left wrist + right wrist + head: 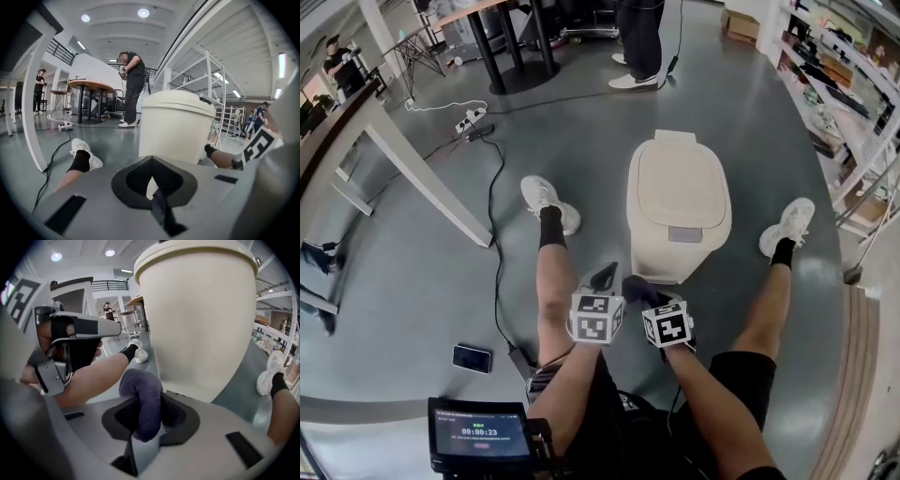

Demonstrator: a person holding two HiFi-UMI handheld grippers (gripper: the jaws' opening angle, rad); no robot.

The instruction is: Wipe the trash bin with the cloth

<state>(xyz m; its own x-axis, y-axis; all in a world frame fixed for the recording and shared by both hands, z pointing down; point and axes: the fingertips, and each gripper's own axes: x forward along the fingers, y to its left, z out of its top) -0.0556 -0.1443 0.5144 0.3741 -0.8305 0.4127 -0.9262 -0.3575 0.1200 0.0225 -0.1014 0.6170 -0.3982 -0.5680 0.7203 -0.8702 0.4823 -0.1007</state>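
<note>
One cream bin [679,208] stands on the floor [581,141] between the person's two feet. One purple cloth [142,399] is clenched in the fingers of the right gripper [144,439], close before the bin's lower front. The fingers of the left gripper [157,206], also near the bin, are closed on nothing.

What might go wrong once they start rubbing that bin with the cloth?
Only part of the cloth is pinched in the right claw, so rubbing could pull it loose. The trash bin stands free, and the shut left claw isn't steadying it, so a push might slide or tip it.
</note>
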